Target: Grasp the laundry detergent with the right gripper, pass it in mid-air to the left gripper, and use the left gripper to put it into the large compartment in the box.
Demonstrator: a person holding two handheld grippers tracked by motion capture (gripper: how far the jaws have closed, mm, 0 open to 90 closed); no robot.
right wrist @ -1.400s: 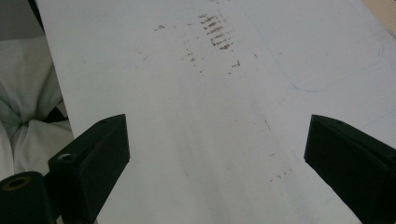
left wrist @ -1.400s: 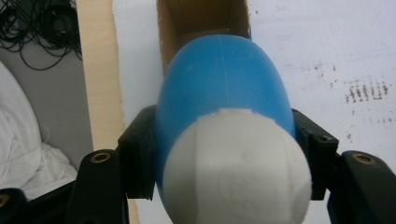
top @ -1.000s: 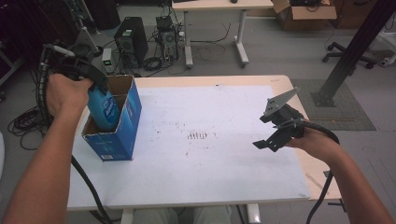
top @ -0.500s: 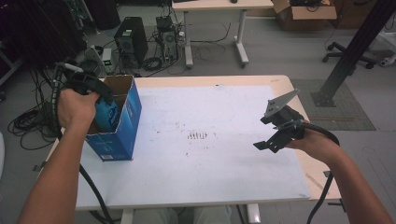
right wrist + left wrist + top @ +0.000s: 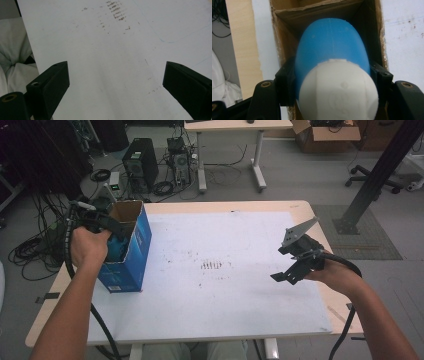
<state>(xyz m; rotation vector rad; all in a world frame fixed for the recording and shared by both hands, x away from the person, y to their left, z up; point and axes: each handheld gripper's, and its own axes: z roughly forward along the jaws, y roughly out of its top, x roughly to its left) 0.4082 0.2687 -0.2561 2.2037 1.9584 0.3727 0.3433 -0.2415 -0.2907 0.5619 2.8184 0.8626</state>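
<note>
Between the left gripper's jaws sits a blue bottle with a white cap; the black pads press its flanks on both sides, so the jaws are clamped on it, cap end nearest the camera. Its long axis runs straight away from the jaws, blue base leading, into the open mouth of the blue cardboard box. Brown inner walls frame the base on all sides in the left gripper view; the base appears to be at or just inside the opening, but whether it touches the box floor cannot be told.

From the high view, the left gripper hangs over the box, which stands upright at the left edge of the counter, mouth up. Bottle axis and box axis look roughly parallel, both near vertical. Judgement: the coming move is a descent along that shared axis; clearance to the side walls looks slim, so any tilt could catch the base on the cardboard rim.

Right gripper is held above the counter near its right edge, well apart from the box. Its jaws stand wide apart, nothing between them, with stained white counter surface beyond. Left hand is plainly the nearer one to the box.
</note>
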